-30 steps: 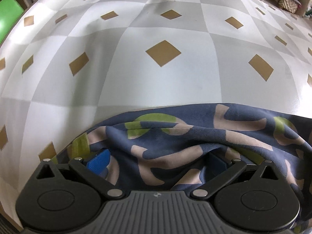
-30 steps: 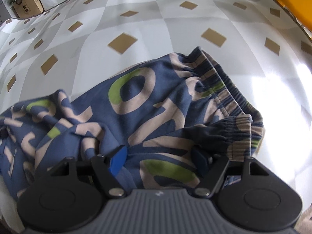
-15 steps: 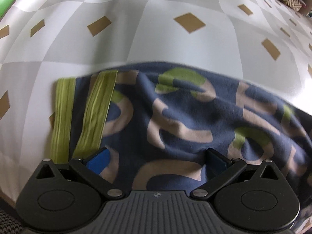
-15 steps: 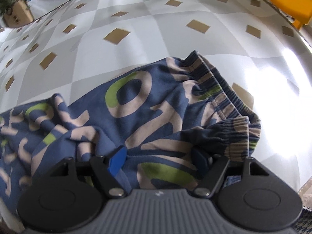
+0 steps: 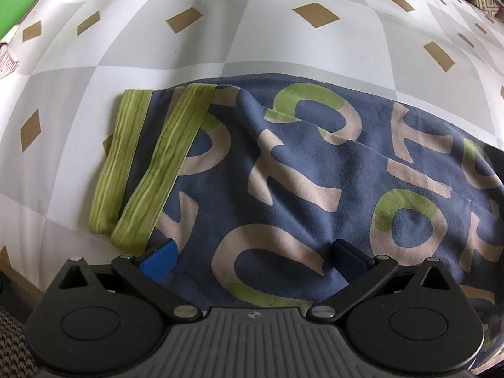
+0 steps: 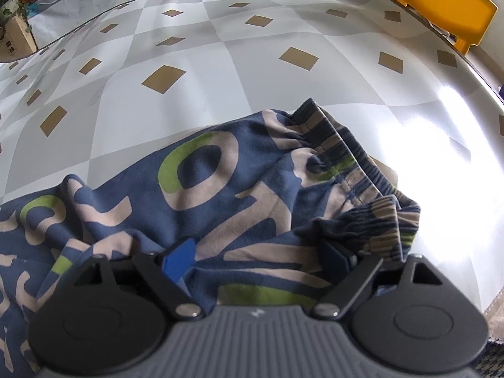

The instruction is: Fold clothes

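Checkered oilcloth with tan diamonds (image 5: 316, 14) covers the table ahead of both my grippers, and a pair of navy trousers printed with big beige and lime letters (image 5: 283, 170) lies across its near edge. Their long axis runs crosswise to my fingers, from my left to my right. My left gripper (image 5: 252, 258) stands wide, its blue pads straddling cloth at the leg end without pinching it; the two lime-green cuffs (image 5: 148, 170) lie just left of my left finger, side by side, the legs looking doubled one over the other. Moving right, the fabric goes from fairly flat to rumpled. My right gripper (image 6: 256, 256) also stands wide, cloth bunched between its fingers, and the striped elastic waistband (image 6: 356, 186) is heaped just ahead and right of it. Judging by this, each end sits under its own gripper, so any fold along the length would bring cuffs and waistband toward each other.
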A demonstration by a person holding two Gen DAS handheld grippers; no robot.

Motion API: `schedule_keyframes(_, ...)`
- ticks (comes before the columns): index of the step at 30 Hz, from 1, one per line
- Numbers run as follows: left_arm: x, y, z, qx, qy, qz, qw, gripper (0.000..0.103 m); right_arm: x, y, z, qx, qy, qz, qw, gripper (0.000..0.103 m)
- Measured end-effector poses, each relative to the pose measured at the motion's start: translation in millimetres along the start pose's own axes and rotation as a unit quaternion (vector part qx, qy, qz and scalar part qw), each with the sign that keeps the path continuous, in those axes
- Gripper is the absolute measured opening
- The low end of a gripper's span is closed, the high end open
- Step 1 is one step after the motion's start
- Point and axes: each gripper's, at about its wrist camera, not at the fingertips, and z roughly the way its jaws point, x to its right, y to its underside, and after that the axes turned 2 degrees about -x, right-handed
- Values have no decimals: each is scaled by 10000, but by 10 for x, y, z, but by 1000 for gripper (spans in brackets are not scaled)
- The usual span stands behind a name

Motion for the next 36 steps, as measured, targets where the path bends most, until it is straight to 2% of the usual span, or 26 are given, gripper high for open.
schedule_keyframes(6,-36,-50,5,75,-3,-146,9999,103,-53,-61,69,39,7,6,10000,99)
schedule_keyframes(11,-141,-121,46,72,58,-485,9988,103,-99,-134,124,140,-25,-84,9999,101)
schedule_keyframes(17,-261,-182,53,126,-70,-823,9965,103,-118,-208,155,78,-13,-16,10000,103)
schedule_keyframes(21,-224,-157,35,227,-183,-715,9970,103,-101,-216,78,-105,-110,-63,9999,97)
schedule_keyframes(26,-191,-75,-21,141,-223,-697,9972,103,-30,-189,-213,82,-453,34,9989,95)
schedule_keyframes(31,-97,87,-98,8,72,-617,9981,103,68,-91,-387,158,-652,42,9977,95)
schedule_keyframes(36,61,242,-204,133,259,-321,9991,103,172,18,-539,200,-837,63,9963,95)
